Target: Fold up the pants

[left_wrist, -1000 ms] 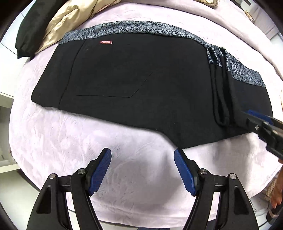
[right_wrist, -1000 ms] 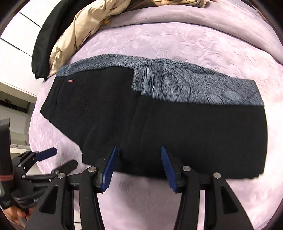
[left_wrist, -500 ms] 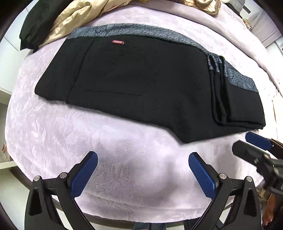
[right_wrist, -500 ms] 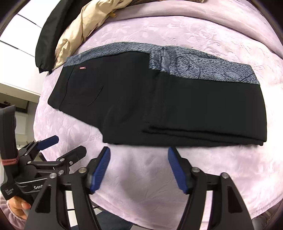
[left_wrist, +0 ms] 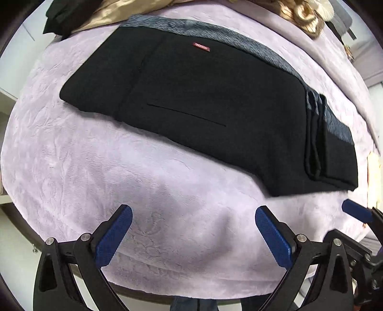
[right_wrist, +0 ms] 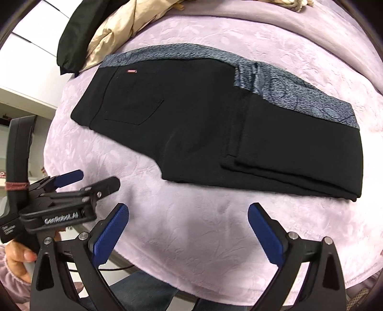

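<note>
Black pants (left_wrist: pixel 203 100) with a grey patterned side stripe and a small red label lie flat on the lilac bedspread (left_wrist: pixel 119 181). Their leg end is folded over on the right, seen in the right wrist view (right_wrist: pixel 299 153). My left gripper (left_wrist: pixel 194 215) is open and empty, held back over the bedspread's near edge, clear of the pants. My right gripper (right_wrist: pixel 188 211) is open and empty, also short of the pants' near edge. The left gripper shows at the left of the right wrist view (right_wrist: pixel 79 184).
A beige garment (right_wrist: pixel 119 31) and a black garment (right_wrist: pixel 79 36) are piled at the far left of the bed. A rope-like item (left_wrist: pixel 304 16) lies at the far right. The bed's front edge runs just beneath both grippers.
Both grippers have opened wide and drawn back from the pants toward the bed's near edge. The right gripper let go of the folded leg end, which now lies flat.
</note>
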`<state>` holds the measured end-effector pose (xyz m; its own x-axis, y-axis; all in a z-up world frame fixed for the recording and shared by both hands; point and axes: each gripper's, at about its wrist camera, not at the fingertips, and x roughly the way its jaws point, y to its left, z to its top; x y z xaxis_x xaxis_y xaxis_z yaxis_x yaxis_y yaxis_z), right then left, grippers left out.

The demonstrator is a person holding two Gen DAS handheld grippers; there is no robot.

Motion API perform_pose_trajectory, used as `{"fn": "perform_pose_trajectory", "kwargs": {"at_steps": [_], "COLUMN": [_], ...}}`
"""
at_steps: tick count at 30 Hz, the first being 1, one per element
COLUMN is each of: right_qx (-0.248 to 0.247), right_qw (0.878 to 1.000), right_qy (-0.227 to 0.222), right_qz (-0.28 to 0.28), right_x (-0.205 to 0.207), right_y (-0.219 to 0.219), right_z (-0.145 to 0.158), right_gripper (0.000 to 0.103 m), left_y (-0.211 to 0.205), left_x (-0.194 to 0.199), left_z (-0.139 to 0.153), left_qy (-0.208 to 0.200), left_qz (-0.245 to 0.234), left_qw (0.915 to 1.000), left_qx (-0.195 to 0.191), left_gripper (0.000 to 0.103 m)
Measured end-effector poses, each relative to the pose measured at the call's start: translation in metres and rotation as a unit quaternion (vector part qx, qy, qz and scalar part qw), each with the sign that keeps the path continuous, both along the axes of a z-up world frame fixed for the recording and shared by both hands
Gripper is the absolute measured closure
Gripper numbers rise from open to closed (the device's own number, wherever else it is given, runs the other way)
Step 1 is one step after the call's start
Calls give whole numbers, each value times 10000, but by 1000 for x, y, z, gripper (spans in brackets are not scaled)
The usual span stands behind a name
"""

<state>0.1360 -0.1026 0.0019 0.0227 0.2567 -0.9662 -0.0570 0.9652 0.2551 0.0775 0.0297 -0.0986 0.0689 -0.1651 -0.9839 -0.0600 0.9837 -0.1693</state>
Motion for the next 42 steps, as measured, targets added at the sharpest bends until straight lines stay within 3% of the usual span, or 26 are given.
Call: {"fn": "perform_pose_trajectory", "kwargs": {"at_steps": [4,9,14,16,21,24,28,30,35,37,40,42], "right_qx": [217,449,652,690,229,-16,109,288,493,455,502,564], "right_qw": [9997,9989,9972,9964,9942,9934,9957,9957,9938,9930,9934,9938], "right_qy": [58,-68,-243,-374,-867,-890,-396,-79,240,263,230,104], "right_qz": [8,100,267,315,591,717,835,876,968,1056,1009,957], "right_x": [9,33,74,93,138,150,141,130,109,105,107,113], "right_y": [3,1,-9,-11,-5,9,26,33,42,45,42,39], "right_z": [15,57,116,141,182,168,109,76,36,30,29,36], "right_gripper": [3,3,3,3,3,3,3,3,3,3,3,3], "left_y": [16,44,90,98,139,152,161,162,161,158,148,146], "left_x": [5,11,29,37,57,53,43,41,42,46,60,65], "left_z": [10,37,60,66,40,15,-14,-23,-36,-37,-30,-26], "left_qy": [-70,-299,-667,-741,-757,-688,-707,-715,-920,-957,-896,-939], "left_qz": [150,318,845,1100,1860,2197,2444,2445,2447,2397,2214,2110], "left_qw": [9998,9974,9862,9824,9697,9642,9484,9466,9349,9347,9448,9469], "left_qx": [-147,-576,-1256,-1317,-1393,-1312,-1892,-1977,-2400,-2445,-2246,-2236], "left_gripper": [0,0,0,0,0,0,0,0,0,0,0,0]}}
